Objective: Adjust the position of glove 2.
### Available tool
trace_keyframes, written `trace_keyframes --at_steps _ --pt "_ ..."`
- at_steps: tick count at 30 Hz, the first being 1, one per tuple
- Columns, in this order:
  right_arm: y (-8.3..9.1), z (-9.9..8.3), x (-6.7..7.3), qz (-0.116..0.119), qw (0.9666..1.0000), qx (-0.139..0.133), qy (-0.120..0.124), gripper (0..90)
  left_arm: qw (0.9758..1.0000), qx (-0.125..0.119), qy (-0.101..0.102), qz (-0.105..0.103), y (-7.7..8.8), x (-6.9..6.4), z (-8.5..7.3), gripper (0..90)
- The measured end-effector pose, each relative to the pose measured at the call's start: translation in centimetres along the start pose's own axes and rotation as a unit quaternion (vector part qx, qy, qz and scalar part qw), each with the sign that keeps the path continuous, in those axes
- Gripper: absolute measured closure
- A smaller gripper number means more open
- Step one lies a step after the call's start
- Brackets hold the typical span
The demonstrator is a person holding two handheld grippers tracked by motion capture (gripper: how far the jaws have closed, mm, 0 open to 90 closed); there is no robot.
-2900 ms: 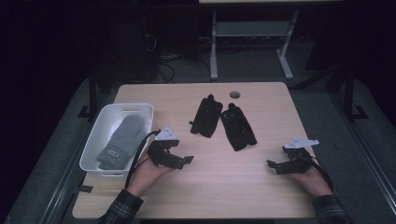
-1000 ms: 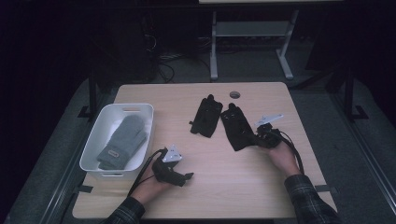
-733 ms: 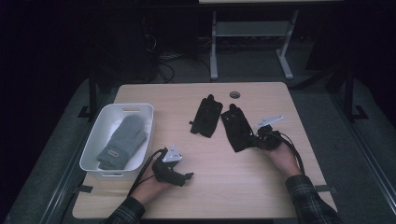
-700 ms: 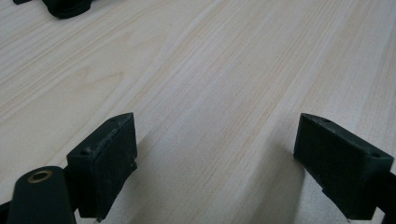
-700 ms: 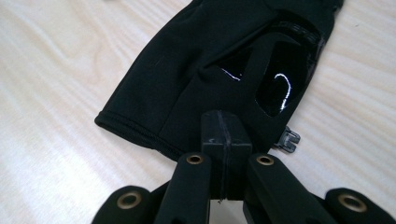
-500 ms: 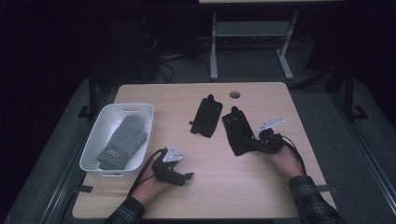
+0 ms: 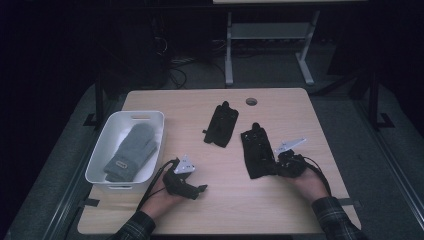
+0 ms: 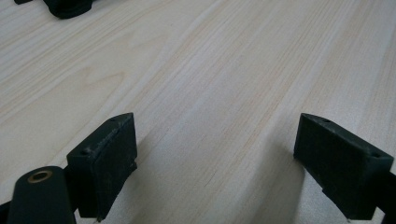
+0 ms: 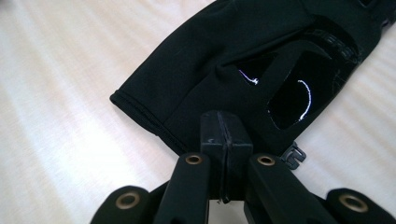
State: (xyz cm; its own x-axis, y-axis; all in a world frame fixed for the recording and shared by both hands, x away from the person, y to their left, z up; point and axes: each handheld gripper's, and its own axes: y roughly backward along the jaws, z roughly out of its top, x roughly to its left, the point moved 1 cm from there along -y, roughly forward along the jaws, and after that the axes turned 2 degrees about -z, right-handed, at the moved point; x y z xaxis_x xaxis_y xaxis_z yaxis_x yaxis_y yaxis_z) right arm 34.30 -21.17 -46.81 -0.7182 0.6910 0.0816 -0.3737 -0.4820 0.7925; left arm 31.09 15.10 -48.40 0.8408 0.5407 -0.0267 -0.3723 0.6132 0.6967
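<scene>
A black glove (image 7: 256,150) lies on the wooden table (image 7: 280,105) right of centre. My right gripper (image 7: 277,167) is at its near end, jaws pressed together on the cuff edge. In the right gripper view the glove (image 9: 243,60) spreads away from the shut right gripper (image 9: 226,135). A second black glove (image 7: 221,124) lies flat near the table's middle, apart from both grippers. My left gripper (image 7: 192,187) rests near the front edge. In its own view the left gripper (image 8: 215,163) stands wide open over bare wood.
At the left of the table stands a white bin (image 7: 102,160) holding a grey mitten (image 7: 131,151). A round cable hole (image 7: 251,101) sits near the far edge. A metal desk frame (image 7: 270,35) stands on the dark floor behind.
My right gripper has drawn back toward the near edge, and the black glove has slid a little with it. The left gripper has stayed in place.
</scene>
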Motion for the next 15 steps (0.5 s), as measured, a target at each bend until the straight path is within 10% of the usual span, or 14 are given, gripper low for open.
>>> trace_keyframes --at_steps 15 --pt "2.2 -3.0 3.6 0.026 0.9995 0.012 0.014 88.4 1.0 -0.003 -0.001 0.0 -0.1 0.0 0.0 12.3"
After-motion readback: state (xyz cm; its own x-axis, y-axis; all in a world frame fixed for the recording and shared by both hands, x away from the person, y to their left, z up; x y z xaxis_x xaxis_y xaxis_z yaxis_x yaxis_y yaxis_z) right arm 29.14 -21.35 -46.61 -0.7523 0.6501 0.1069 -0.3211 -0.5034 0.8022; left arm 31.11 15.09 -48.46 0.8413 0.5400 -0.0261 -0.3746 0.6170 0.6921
